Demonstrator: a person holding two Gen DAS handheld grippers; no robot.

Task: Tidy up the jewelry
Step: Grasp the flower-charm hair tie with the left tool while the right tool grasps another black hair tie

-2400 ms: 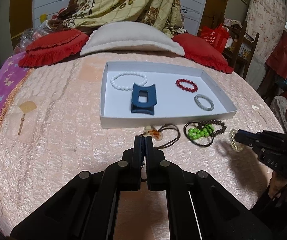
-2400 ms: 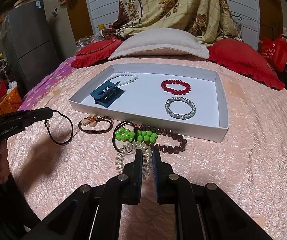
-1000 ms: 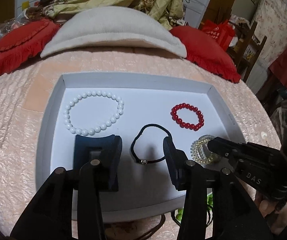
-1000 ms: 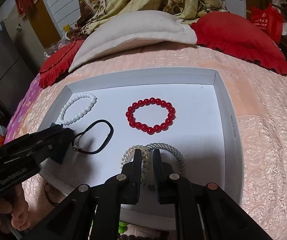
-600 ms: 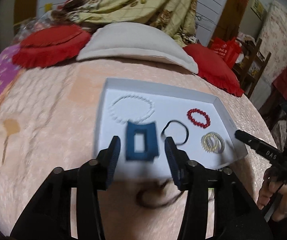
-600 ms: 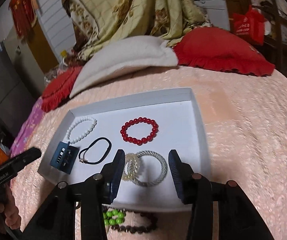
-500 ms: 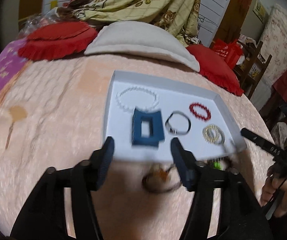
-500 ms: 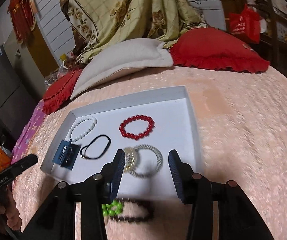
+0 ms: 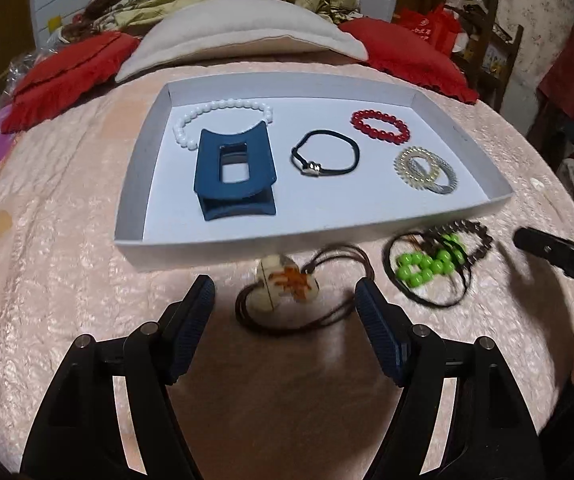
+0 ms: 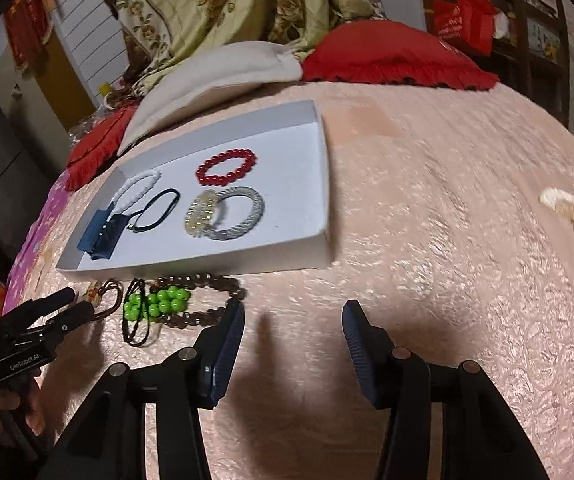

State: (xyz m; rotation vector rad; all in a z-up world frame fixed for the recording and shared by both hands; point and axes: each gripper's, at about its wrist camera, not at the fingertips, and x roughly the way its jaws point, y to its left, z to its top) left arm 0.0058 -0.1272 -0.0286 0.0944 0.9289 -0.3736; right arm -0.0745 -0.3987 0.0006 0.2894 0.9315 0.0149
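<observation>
A white tray [image 9: 135, 176] on the pink bed holds a white bead bracelet [image 9: 223, 106], a blue hair claw [image 9: 233, 172], a black hair tie [image 9: 325, 152], a red bead bracelet [image 9: 381, 126], and a clear coil tie [image 9: 415, 164] lying on a silver bracelet [image 9: 445, 184]. In front of the tray lie a pendant on brown cord [image 9: 287, 284], green beads [image 9: 427, 268] and a brown bead bracelet [image 9: 471, 236]. My left gripper [image 9: 283, 300] is open, straddling the pendant. My right gripper [image 10: 293, 320] is open and empty, right of the brown bracelet [image 10: 207, 280].
Red cushions [image 9: 63, 76] and a white pillow [image 9: 243, 24] lie behind the tray. A floral blanket [image 10: 223, 4] hangs at the back. A shelf with a red bag [image 9: 427, 28] stands at the right. A small embroidered patch [image 10: 559, 200] marks the bedspread.
Both grippers opened and let go of the black hair tie and the clear coil tie in the tray. Both have pulled back to the loose jewelry in front of the tray.
</observation>
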